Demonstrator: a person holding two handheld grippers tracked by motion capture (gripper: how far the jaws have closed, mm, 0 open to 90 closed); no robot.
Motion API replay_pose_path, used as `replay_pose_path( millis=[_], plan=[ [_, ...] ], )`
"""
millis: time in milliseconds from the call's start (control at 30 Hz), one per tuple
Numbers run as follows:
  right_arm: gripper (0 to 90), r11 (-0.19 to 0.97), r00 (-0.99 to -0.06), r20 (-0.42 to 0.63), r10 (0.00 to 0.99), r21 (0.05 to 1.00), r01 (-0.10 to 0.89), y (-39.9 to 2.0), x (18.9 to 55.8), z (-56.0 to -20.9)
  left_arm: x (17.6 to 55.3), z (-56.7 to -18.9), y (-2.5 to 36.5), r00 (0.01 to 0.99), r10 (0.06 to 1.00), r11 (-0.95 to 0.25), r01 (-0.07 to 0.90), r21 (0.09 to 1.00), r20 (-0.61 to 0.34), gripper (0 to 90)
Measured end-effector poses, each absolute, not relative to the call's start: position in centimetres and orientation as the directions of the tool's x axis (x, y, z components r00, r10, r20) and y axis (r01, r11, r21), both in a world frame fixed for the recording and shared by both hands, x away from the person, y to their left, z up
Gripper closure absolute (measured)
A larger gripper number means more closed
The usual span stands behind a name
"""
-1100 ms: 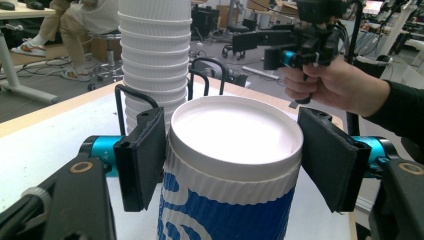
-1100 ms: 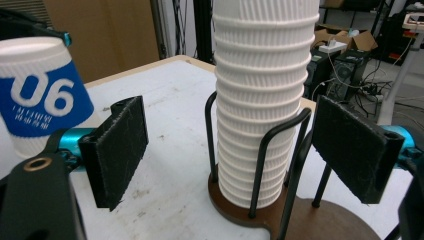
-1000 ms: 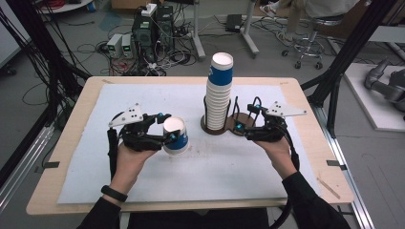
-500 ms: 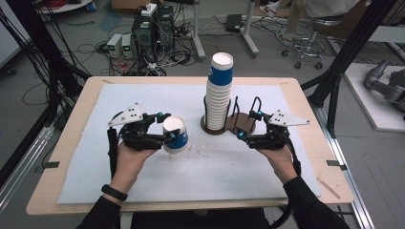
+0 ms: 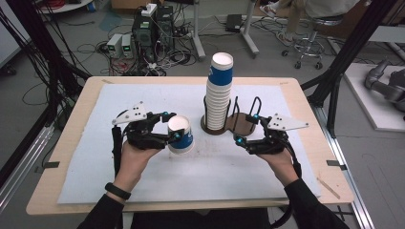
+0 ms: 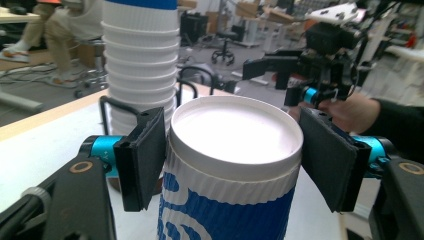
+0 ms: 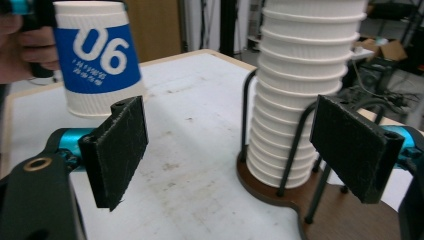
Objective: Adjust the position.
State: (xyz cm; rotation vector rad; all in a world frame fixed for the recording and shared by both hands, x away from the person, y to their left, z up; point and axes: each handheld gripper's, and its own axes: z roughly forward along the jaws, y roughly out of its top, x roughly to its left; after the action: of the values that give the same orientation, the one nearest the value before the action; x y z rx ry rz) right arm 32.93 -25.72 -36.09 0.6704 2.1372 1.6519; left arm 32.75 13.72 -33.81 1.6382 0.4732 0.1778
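Left gripper [image 5: 175, 130] is clamped on a paper cup [image 5: 181, 134], pads pressed on both sides just under the rim, seen close in the left gripper view [image 6: 232, 145]. Cup is upright, white with a blue band, mouth up, held just off the white mat [image 5: 143, 181] at my left-centre, well apart from the stack. Right gripper [image 5: 244, 130] is released, jaws spread wide with nothing between them; in the right gripper view [image 7: 235, 150] the pads frame the foot of the cup stack [image 7: 300, 90] without touching it. That stack of nested cups [image 5: 219, 93] stands upright in a black wire holder on a round brown base [image 5: 239, 125] mid-table, just beside my right gripper's tips. Held cup shows in the right gripper view at upper left [image 7: 97, 60], printed "06" on its blue band. Wooden table [image 5: 305, 95] is under the mat.
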Motion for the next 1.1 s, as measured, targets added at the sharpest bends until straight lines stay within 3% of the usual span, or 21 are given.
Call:
replay_pose_path(
  millis=[533,1100],
  plan=[
    [15.9,0.269,-0.927,0.036,0.374,0.952,0.146,-23.3,32.4,-36.9,32.4,-33.7,12.1,0.935,0.314,-0.051,0.189,0.981,-0.163,29.8],
    [15.8,0.313,-0.959,0.078,0.273,0.935,0.165,-19.8,31.7,-37.9,32.3,-34.0,9.6,0.956,0.237,-0.056,0.192,0.98,-0.174,29.8]
  ],
)
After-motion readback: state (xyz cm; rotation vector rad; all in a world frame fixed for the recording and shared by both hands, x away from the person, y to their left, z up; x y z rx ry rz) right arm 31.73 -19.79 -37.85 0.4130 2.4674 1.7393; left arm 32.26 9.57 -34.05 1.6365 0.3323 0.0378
